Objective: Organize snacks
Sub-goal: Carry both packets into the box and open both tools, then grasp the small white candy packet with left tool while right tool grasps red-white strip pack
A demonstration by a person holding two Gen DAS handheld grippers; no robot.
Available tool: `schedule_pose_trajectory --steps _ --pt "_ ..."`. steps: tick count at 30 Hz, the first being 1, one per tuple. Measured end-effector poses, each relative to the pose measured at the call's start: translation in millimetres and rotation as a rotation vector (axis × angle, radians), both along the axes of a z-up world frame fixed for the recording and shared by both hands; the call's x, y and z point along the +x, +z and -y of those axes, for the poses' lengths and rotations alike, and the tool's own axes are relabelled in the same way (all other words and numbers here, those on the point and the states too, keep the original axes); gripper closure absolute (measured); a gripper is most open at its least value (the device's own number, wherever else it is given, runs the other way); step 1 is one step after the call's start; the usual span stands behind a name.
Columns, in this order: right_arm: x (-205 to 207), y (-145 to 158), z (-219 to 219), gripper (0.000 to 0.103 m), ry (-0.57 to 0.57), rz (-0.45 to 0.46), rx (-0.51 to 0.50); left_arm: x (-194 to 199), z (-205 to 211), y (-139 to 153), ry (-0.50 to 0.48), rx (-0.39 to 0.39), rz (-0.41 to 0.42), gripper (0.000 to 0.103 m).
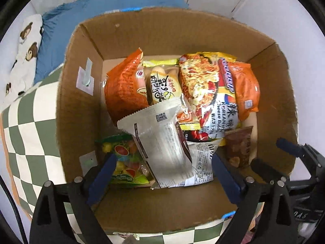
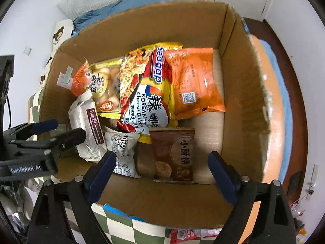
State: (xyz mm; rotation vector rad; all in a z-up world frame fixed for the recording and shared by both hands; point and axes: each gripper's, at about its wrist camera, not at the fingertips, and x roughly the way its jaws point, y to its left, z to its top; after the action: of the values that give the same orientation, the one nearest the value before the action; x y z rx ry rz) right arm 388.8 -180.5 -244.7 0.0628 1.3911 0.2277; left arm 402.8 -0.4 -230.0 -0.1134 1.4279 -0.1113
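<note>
An open cardboard box [image 1: 126,34] [image 2: 241,93] holds several snack packs. A yellow Sedaap noodle pack [image 1: 205,89] [image 2: 146,93] lies in the middle, with an orange pack [image 1: 245,89] [image 2: 193,81] to its right. A white wafer pack [image 1: 160,142] [image 2: 87,126] leans at the left. A fruit candy bag [image 1: 124,158] sits in the near left corner. A brown biscuit pack [image 2: 174,154] [image 1: 239,146] lies near the front. My left gripper [image 1: 162,174] hovers open over the box's near edge, empty. My right gripper [image 2: 162,172] is open and empty above the brown pack.
The box stands on a green and cream checkered cloth [image 1: 30,126] [image 2: 142,229]. A blue blanket [image 1: 113,4] and a bear-print pillow [image 1: 26,50] lie behind. A red packet [image 2: 189,235] lies outside the box's front. The other gripper shows at the right of the left view [image 1: 284,152].
</note>
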Motion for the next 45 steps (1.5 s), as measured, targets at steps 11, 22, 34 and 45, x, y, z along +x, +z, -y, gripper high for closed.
schedule_pose_trajectory --steps 11,22,34,45 --pt "-33 40 14 0.006 -0.032 0.147 -0.1 -33 5 54 0.024 0.083 0.226 0.007" --pt "-86 89 25 0.006 -0.076 0.31 -0.072 -81 6 110 0.087 0.118 0.411 0.007" --pt "-142 140 36 0.006 -0.09 0.403 0.024 -136 13 158 0.109 0.095 0.538 0.007" --pt "-159 62 80 0.008 -0.147 0.212 0.042 -171 -25 99 0.205 0.14 0.424 0.007"
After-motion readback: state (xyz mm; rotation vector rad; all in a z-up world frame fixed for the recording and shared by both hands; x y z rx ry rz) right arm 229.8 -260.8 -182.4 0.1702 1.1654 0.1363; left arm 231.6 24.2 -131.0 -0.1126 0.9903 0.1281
